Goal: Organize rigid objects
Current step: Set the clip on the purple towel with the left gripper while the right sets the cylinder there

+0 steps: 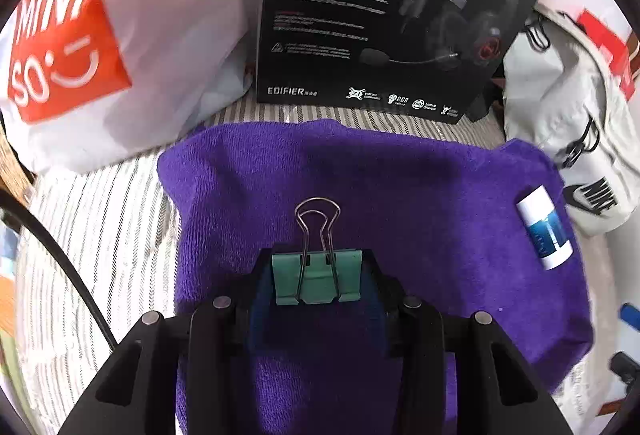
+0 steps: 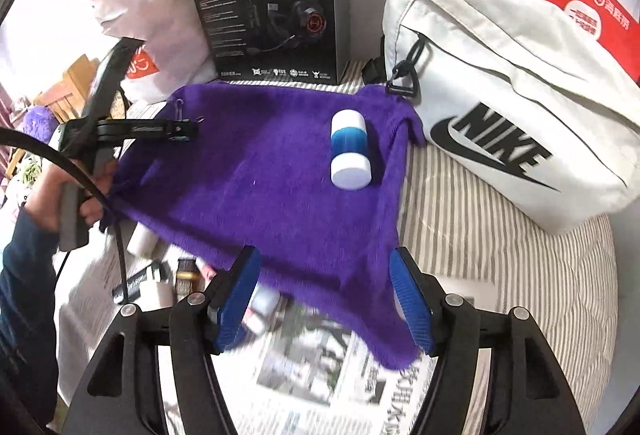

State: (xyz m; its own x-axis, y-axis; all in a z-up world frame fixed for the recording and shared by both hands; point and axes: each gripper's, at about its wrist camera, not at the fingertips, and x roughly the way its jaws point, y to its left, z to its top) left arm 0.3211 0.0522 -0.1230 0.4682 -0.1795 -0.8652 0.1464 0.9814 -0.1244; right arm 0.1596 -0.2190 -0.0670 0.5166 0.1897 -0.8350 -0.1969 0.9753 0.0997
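Jaws first: our left gripper pinches the green binder clip across its body, wire handles pointing forward and away from us; our right gripper stands spread with nothing between its blue pads.

We judge the step in hand to be setting the clip down on the purple towel, which lies over the striped bedding. To do it well we would keep the clip level, lower until its underside meets the pile, then part the fingers slowly so the sprung steel does not skip. We would keep it well apart from the white-and-blue bottle, which lies on its side and, by our guess, will roll if nudged.

Position notes: from the left wrist, the clip sits right at the fingertips, squarely between them, above the towel's near-middle; whether it touches the cloth we cannot tell. The bottle lies far off to the right by the towel's edge, near the white Nike bag. From the right wrist, the bottle sits ahead of the spread jaws, beyond their reach.
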